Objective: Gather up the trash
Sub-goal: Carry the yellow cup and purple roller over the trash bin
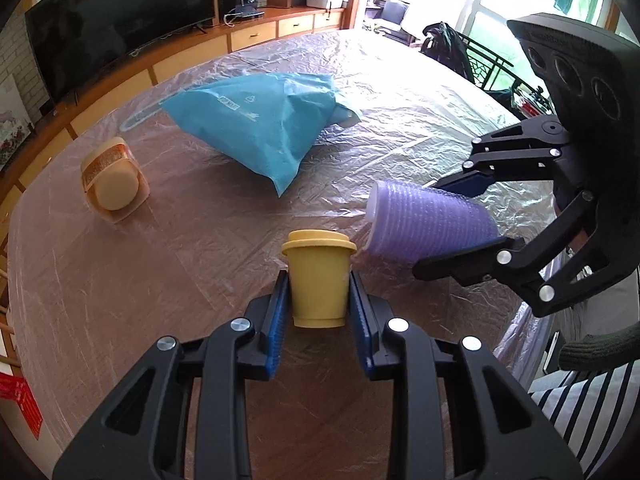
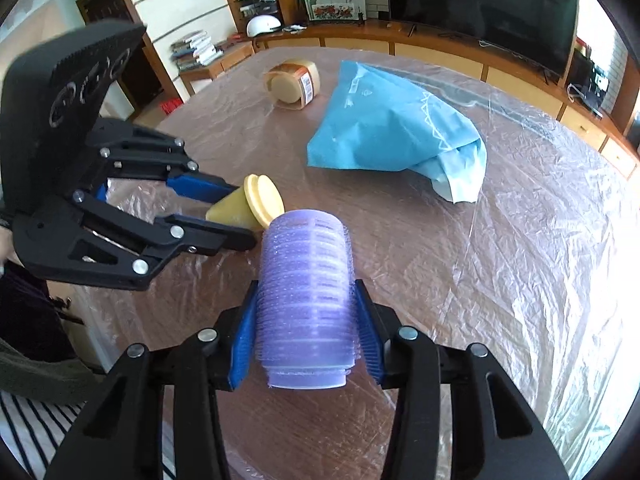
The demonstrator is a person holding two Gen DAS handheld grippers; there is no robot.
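The room is a living room with a big dark TV along the wall, and the counter (image 1: 168, 264) is wood with a crinkly clear plastic sheet over it.

You hold 2 pieces of trash right now. Your left claw (image 1: 319, 292) is clamped on the small yellow cup (image 1: 318, 280), low in the middle of the left wrist view. Your right claw (image 2: 306, 328) is clamped on the stack of purple cups (image 2: 305, 300), low in the middle of the right wrist view.

Here is what could go wrong. The 2 claws are very near each other, and in the right wrist view the lid of the yellow cup sits just beside the top of the purple stack. If you swing 1 hand, they could bump and knock a cup loose. The yellow cup is smooth and held only by its sides, so it could slip out if you tip it fast. The purple stack is many thin cups, so a hard squeeze could crush them, and the front ones could slide off if you point them down.

The blue bag (image 1: 260, 128) lies flat and crumpled in the upper middle, and I cannot see its mouth. A tan jar (image 1: 114, 180) lies on its side at the left.

The yellow cup is small, with a lid. The purple stack is ribbed and see-through.
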